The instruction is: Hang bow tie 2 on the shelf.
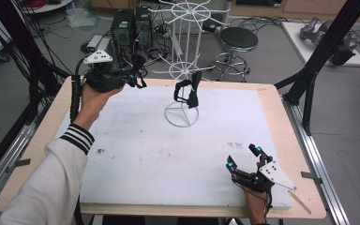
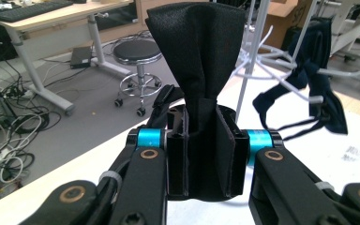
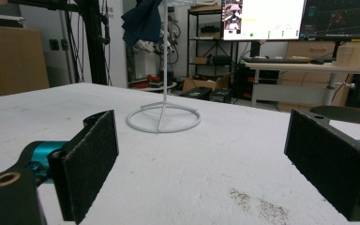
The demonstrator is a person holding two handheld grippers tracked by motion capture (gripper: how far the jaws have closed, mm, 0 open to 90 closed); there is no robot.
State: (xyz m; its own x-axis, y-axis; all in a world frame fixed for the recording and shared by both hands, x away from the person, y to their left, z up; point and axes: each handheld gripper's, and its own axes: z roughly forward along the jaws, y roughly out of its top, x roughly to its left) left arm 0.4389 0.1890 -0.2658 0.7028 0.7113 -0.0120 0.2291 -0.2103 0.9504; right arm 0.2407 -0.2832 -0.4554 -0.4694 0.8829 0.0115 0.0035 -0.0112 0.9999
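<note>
Cloth status: your left gripper [image 2: 201,154] is clamped on a black fabric piece [image 2: 194,56], pads squeezing its narrow pinched middle. In the left gripper view the fabric fans out wide above the jaws and a short fold hangs below them. In the high view that gripper [image 1: 138,77] sits raised over the far left corner of the bench [image 1: 272,101], off the white mat [image 1: 168,154], with the fabric a small dark bunch at its tip.

Second dark cloth [image 1: 189,91] hangs on the white wire rack [image 1: 183,70] at the far middle of the mat, draped on a lower arm just above the ring base. It's to the right of your left gripper, apart from it, not touching. In the left gripper view it shows beyond the held fabric, to the right [image 2: 326,93].

Your right gripper [image 1: 244,157] rests low at the near right of the mat, jaws spread wide, nothing between the pads [image 3: 91,161]. The rack's ring base [image 3: 163,117] lies straight ahead of it, well apart.
</note>
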